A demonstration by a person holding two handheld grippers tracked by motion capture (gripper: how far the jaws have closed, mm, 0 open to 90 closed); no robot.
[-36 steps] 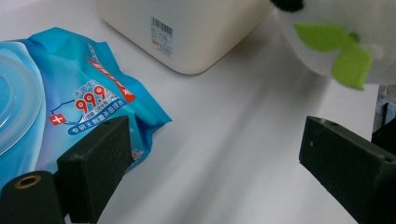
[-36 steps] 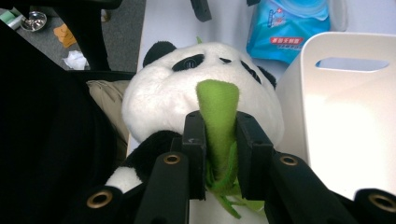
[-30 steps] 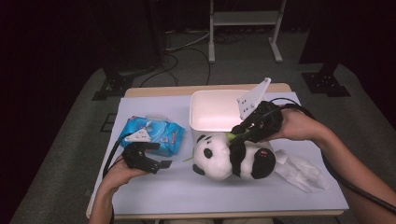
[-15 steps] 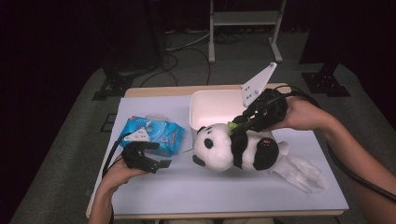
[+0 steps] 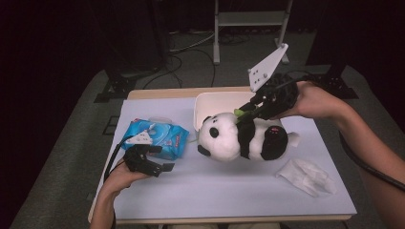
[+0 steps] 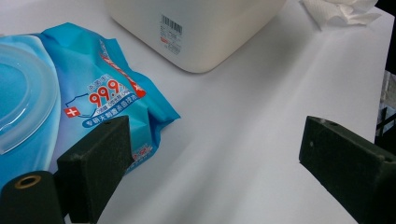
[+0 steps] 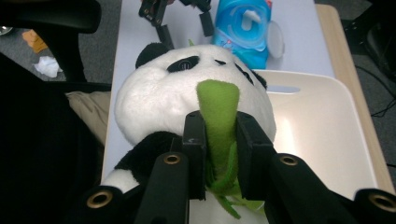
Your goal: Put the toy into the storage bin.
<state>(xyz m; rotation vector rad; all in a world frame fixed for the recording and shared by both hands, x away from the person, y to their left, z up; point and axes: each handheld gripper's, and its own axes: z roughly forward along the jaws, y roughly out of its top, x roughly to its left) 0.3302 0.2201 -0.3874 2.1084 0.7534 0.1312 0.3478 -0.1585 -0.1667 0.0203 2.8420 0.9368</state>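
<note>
A plush panda [image 5: 241, 137] hangs above the white table [image 5: 229, 186], just in front of a cream tub [image 5: 210, 102], caught by the green loop [image 7: 217, 112] at its neck. The right gripper [image 7: 219, 140] has both black jaws clamped on that green strip, the panda's head beyond the fingertips. The left gripper [image 6: 210, 158] rests low on the table with jaws spread wide and nothing between them, a blue wipes pack [image 6: 70, 102] beside one jaw. A crumpled tissue [image 5: 308, 176] lies nearby.

The panda [image 5: 241, 138] hides the tub's [image 5: 215, 102] front wall in the high view. The wipes pack [image 6: 70, 98] is cut off at the left gripper view's left edge, its small print unreadable.
</note>
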